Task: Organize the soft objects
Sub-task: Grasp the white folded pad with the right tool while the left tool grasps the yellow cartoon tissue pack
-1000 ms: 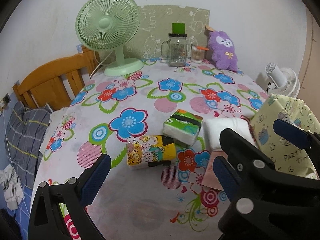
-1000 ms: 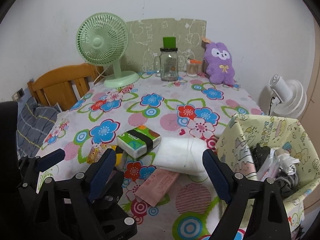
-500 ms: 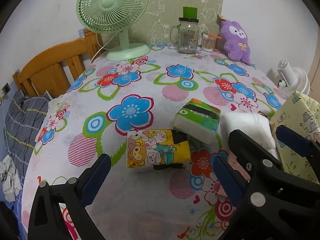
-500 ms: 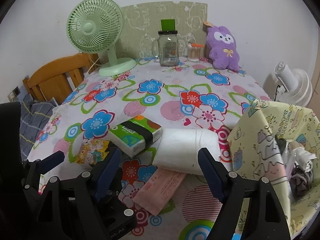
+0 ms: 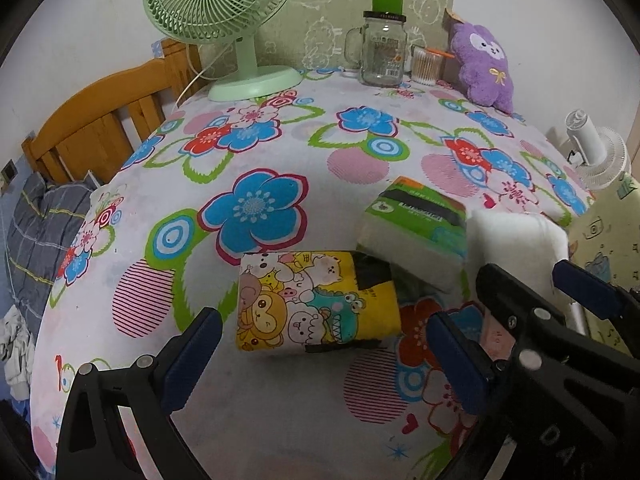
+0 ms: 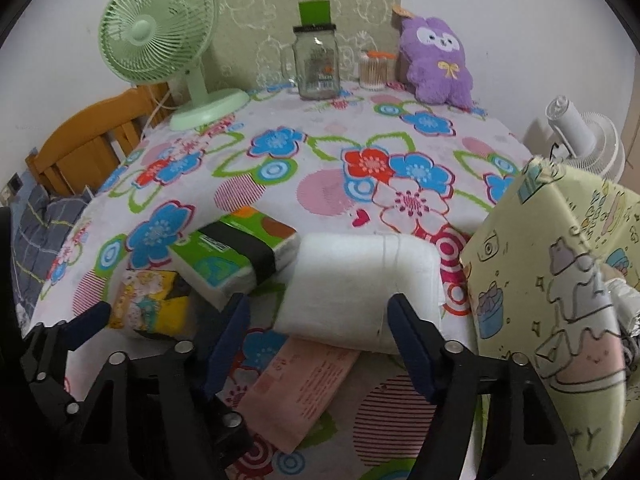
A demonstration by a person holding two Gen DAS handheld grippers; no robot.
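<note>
Both claws have dropped lower and closer to the cluster of soft things over the last second, so the packs now loom larger in each view. The left claw (image 5: 320, 354) is spread wide with nothing between its pads and is lined up on the yellow cartoon tissue pack (image 5: 316, 300), which lies flat on the table (image 5: 280, 420) just ahead of the fingertips. Touching that pack's far corner is the green tissue pack (image 5: 416, 228), tilted and leaning partly over it, and beside the green pack sits the white folded cloth (image 6: 360, 280). The right claw (image 6: 316, 328) is likewise wide open and empty, its pads flanking the near edge of the white cloth without yet touching it, as far as the view shows. A pink flat packet (image 6: 300, 388) lies under the cloth's near edge. To the right stands the pale yellow patterned bag (image 6: 552, 300), open, probably the place these things go. The closer approach suggests a pick-up is about to begin, one item per claw; nothing has been lifted yet. Further back stand the green fan (image 6: 160, 32), glass jar (image 6: 316, 64) and purple plush (image 6: 438, 64).
</note>
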